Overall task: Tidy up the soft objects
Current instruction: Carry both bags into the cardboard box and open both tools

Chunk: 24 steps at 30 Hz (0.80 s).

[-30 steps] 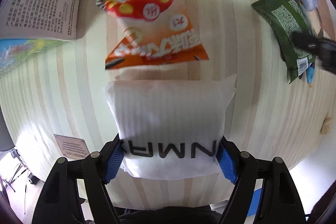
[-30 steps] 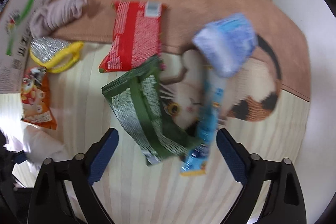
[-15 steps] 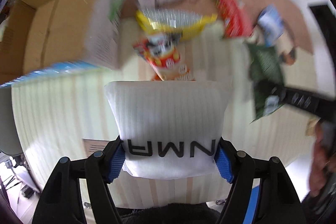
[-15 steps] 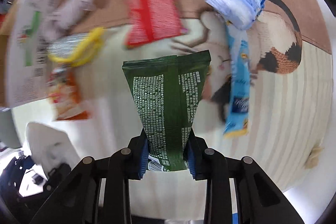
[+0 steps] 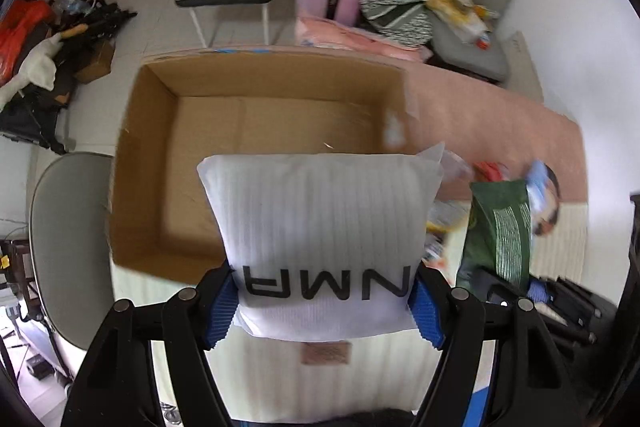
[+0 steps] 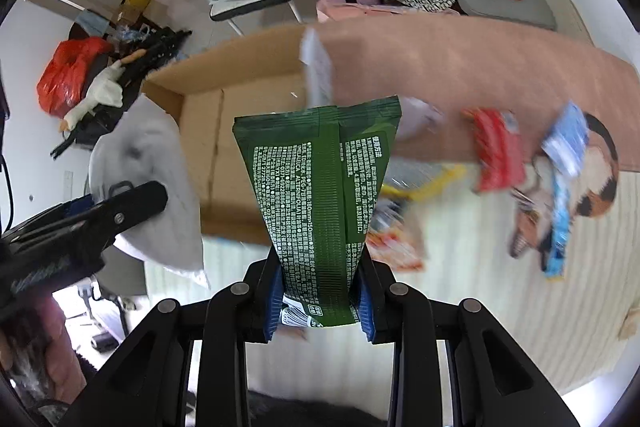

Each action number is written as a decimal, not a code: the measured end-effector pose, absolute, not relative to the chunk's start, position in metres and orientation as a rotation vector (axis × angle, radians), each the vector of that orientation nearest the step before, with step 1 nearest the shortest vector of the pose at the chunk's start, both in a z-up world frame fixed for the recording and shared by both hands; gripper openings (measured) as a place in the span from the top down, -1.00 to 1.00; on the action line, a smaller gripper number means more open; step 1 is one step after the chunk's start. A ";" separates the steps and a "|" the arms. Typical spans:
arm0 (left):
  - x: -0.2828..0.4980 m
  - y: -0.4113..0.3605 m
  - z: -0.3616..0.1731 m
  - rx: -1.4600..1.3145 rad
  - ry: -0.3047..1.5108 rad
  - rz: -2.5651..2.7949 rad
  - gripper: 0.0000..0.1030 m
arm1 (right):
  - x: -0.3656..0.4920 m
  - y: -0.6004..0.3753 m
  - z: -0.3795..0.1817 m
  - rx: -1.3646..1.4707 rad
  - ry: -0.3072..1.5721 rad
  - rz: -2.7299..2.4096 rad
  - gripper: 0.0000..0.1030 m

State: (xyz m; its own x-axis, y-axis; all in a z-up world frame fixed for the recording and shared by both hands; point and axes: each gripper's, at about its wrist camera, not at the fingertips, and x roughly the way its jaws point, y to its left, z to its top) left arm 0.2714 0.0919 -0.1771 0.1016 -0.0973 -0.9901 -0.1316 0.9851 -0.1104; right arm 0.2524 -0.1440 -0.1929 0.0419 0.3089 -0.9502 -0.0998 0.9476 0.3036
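Left wrist view: left gripper jaws clamp a white pillow before the cardboard box; right gripper jaws pinch a green packet.

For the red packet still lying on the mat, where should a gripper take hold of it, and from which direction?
The red packet lies flat near the edge of the brown mat, long and narrow. Probably best to come from above and close the fingers across its narrow width near mid-length, clear of the blue-and-white packet beside it. The picture is blurred, so its edges are uncertain.
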 end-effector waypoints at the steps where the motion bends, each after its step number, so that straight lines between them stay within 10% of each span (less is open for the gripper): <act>1: 0.280 0.101 -0.183 -0.187 1.491 0.019 -0.37 | 0.260 -0.128 -0.196 0.165 1.502 0.307 0.37; 24: 0.410 0.141 -0.343 -0.124 1.822 -0.184 -0.42 | 0.398 0.013 -0.352 0.092 1.662 0.100 0.36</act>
State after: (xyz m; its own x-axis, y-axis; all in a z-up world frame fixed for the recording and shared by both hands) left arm 0.4100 0.1413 -0.3427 -0.2563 -0.1817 -0.9494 0.0120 0.9815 -0.1911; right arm 0.3983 0.0130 -0.3516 -0.0931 0.1200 -0.9884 0.0001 0.9927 0.1206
